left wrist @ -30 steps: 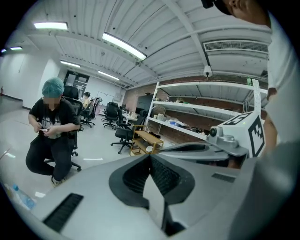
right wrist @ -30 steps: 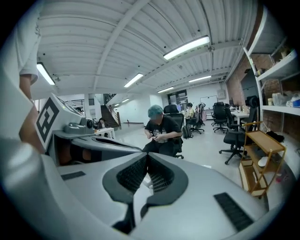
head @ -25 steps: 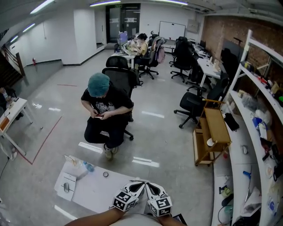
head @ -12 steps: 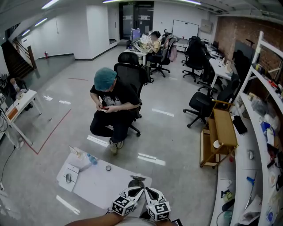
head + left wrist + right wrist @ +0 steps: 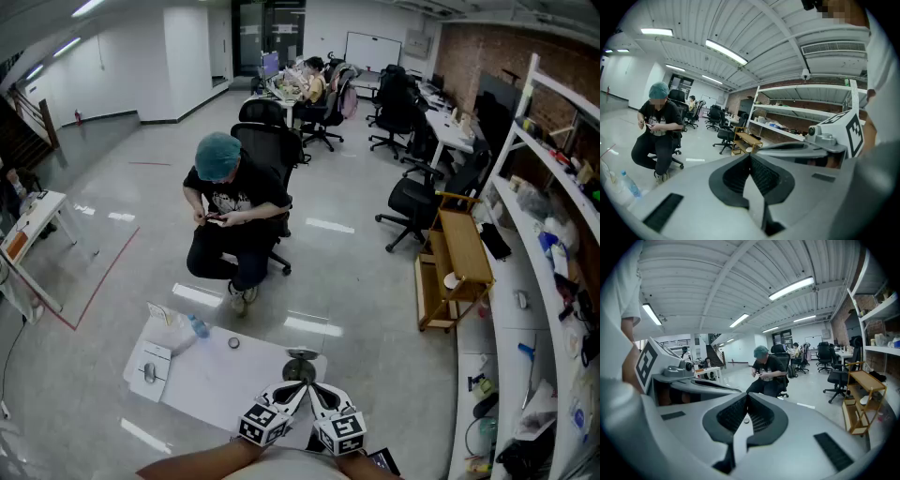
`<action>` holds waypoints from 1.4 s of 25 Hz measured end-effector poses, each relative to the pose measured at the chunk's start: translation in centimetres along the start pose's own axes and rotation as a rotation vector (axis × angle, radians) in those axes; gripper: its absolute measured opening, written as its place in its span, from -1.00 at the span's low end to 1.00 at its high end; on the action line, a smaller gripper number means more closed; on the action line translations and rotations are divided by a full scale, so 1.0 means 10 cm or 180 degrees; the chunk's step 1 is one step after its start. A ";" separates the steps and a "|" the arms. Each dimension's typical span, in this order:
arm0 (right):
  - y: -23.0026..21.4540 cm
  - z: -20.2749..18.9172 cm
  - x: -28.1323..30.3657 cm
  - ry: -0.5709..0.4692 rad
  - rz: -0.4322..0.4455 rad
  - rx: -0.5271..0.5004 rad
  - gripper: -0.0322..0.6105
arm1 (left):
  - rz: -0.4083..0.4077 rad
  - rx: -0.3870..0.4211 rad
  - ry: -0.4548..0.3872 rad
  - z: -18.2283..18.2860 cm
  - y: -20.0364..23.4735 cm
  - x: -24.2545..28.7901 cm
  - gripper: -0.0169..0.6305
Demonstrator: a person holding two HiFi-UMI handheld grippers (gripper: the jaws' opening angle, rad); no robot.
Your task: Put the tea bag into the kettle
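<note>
Your left gripper [image 5: 295,390] and right gripper [image 5: 317,390] are both clenched on nothing, tips side by side just short of the kettle [image 5: 300,364] at the table's [image 5: 225,386] right edge. Push forward with them shut and you could knock it off. I can't pick out the tea bag; it may lie by the plastic bag [image 5: 169,328] farther left.

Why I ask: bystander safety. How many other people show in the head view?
3: teal-capped person seated ahead, person at far desks, person at left edge; more may be hidden.
</note>
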State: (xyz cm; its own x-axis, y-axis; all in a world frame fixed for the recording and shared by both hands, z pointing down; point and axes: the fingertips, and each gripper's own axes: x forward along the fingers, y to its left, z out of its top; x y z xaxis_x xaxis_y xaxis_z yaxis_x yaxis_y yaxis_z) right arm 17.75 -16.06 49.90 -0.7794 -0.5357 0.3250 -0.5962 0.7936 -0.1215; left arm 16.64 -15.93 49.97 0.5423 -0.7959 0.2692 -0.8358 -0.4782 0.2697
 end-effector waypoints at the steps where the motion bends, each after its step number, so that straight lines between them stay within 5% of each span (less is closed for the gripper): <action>1: 0.11 -0.01 -0.01 -0.0015 -0.0021 0.0000 -0.87 | -0.0020 0.0024 0.0009 -0.03 0.00 -0.10 -0.92; 16: 1.64 -0.21 -0.29 -0.0228 -0.0416 0.0102 -0.87 | -0.0337 0.0300 0.0032 -0.39 -0.14 -1.63 -0.92; 35: 2.26 -0.14 -1.31 -0.0508 -0.0564 -0.0238 -0.87 | -0.0489 0.0253 -0.0329 -0.34 -0.97 -2.38 -0.92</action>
State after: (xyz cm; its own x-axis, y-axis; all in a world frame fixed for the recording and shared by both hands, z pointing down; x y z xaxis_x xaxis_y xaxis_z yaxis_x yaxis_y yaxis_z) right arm 14.76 9.32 44.19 -0.6881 -0.7024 0.1822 -0.7149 0.6993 -0.0043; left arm 12.11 8.93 44.05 0.6557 -0.7431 0.1332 -0.7502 -0.6216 0.2252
